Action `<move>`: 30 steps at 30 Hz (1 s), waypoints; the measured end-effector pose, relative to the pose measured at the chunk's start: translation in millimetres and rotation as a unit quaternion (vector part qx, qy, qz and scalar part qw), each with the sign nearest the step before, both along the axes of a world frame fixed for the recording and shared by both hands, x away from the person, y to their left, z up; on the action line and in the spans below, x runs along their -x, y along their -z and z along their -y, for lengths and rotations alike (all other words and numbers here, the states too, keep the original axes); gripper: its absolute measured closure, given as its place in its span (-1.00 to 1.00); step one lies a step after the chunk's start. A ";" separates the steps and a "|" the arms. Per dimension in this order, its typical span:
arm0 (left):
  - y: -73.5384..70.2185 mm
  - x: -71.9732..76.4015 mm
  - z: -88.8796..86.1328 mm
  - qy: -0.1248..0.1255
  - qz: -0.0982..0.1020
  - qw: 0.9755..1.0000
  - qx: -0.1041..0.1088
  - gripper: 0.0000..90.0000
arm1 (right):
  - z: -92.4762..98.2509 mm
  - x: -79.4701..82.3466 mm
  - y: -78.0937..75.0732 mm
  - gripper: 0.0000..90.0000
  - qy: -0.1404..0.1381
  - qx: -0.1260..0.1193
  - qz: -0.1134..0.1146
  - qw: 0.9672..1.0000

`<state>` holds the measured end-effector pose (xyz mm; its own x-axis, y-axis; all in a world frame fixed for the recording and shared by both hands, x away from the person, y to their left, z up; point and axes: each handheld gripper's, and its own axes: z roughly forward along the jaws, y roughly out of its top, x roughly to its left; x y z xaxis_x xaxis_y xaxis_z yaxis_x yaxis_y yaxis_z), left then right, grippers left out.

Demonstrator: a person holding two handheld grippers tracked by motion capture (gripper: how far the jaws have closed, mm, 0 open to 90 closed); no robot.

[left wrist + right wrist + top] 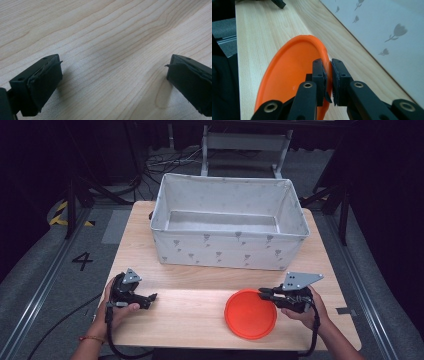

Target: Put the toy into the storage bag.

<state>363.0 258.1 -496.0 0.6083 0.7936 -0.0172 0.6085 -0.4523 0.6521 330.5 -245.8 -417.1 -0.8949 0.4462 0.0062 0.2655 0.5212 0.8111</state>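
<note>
Right claw pinched shut on the far-right rim of the plate, jaws one on each side of the thin orange edge. Plate at the near right of the worktop, well short of the bin; in the right gripper view tilted up on its edge rather than flat, though from above hard to tell how far off the wood. Left claw wide open, nothing between the jaws but bare wood grain, held low at the near left and well apart from the plate. Likely risks from here: a shallow bite on a smooth, thin rim, so a slip or a swing of the plate about the pinch point under its own weight once lifted; a sag of the free edge and a scrape along the worktop; a knock against the bin's soft near wall if carried low, enough to buckle the fabric or twist the plate out of the grip. No help from the left side at its present spot. Bin at the far middle: white fabric, printed with small grey flowers, open-topped, with nothing visible on its pale floor. Plate itself bare, nothing on it.
</note>
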 end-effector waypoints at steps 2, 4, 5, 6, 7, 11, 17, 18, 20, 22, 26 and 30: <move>0.0 0.1 0.0 0.000 0.000 1.000 0.000 -0.99 | 2.6 1.1 -4.2 0.83 0.001 0.002 0.005 1.000; 0.0 0.1 0.1 0.000 0.001 1.000 0.000 -0.99 | 5.7 2.7 -9.9 0.83 0.002 0.010 0.015 1.000; 0.1 0.1 0.1 0.000 0.001 1.000 0.000 -0.99 | 7.3 2.9 -13.0 0.83 0.002 0.011 0.018 1.000; -0.1 0.1 0.1 -0.001 0.000 1.000 -0.001 -0.99 | 8.8 2.9 -16.1 0.83 0.003 0.009 0.022 1.000; 0.0 0.1 0.0 0.000 0.000 1.000 0.000 -0.99 | 9.9 3.0 -19.3 0.83 0.006 0.012 0.025 1.000; -0.1 0.1 0.1 -0.001 0.000 1.000 -0.001 -0.99 | 15.4 1.8 -33.7 0.83 0.011 0.024 0.042 0.999; 0.0 0.0 0.0 0.000 0.000 1.000 0.000 -0.99 | 22.3 0.6 -49.2 0.83 0.020 0.038 0.060 0.997; 0.0 0.0 0.0 0.000 0.000 1.000 0.000 -0.99 | 24.6 0.9 -55.3 0.83 0.026 0.038 0.066 0.997; 0.1 0.0 0.0 0.000 0.001 1.000 0.000 -0.99 | 27.7 0.6 -62.4 0.83 0.026 0.029 0.068 0.997; 0.0 0.0 0.0 0.000 0.000 1.000 0.000 -0.99 | 30.1 -0.2 -70.7 0.83 0.029 0.030 0.073 0.996; 0.0 0.0 0.0 0.000 0.000 1.000 -0.001 -0.99 | 32.6 0.1 -86.5 0.83 0.028 0.033 0.087 0.995; -0.1 0.0 0.0 0.000 0.000 1.000 -0.001 -0.99 | 37.3 -2.0 -110.2 0.83 0.021 0.029 0.087 0.996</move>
<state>362.9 258.0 -495.9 0.6075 0.7942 -0.0158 0.6088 -0.4527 0.6514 332.5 -283.1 -306.9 -0.8605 0.4791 -0.1731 0.1474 0.5593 0.8157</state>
